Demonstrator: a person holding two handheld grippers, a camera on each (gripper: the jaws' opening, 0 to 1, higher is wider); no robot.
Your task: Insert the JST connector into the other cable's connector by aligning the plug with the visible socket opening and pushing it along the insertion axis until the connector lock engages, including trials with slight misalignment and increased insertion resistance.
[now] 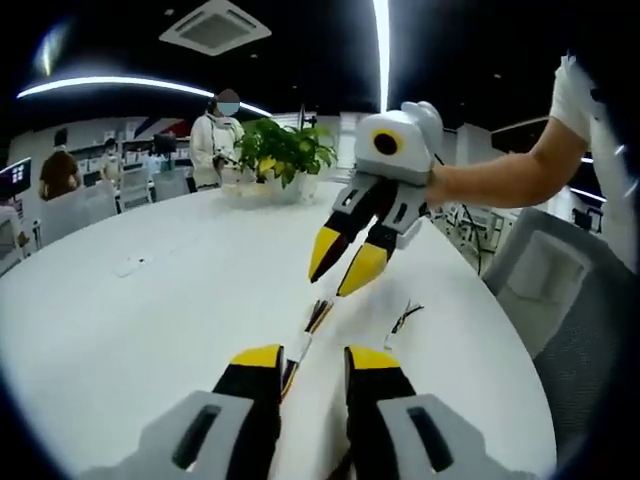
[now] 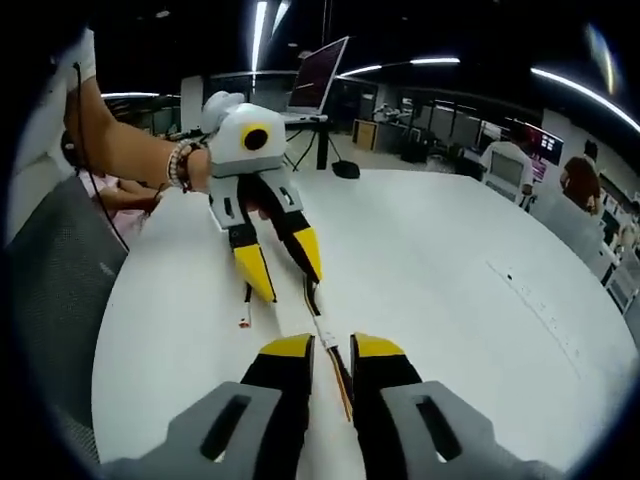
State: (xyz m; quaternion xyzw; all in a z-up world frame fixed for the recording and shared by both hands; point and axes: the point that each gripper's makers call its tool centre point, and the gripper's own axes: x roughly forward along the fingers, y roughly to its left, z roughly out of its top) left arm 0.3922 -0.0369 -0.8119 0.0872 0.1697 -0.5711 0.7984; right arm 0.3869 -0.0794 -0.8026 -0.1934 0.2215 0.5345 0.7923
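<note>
Reaching forward from the bottom of the left gripper view, the left hand-held gripper has its yellow-tipped jaws parted, with a thin cable running up between them; whether the jaws touch it I cannot tell. That cable lies on the white counter, its wired end pointing toward the right hand-held gripper, which hangs just above the counter with its jaws slightly apart and nothing between them. A second short cable lies just beside the first, apart from both tools. A person's hand holds the right tool.

From the right gripper view, the right hand-held gripper shows open jaws with a cable lying between them on the counter. Opposite, the left hand-held gripper tilts down with jaws spread, a small connector end resting just below its nearer tip.

A potted plant stands at the far edge of the counter.
</note>
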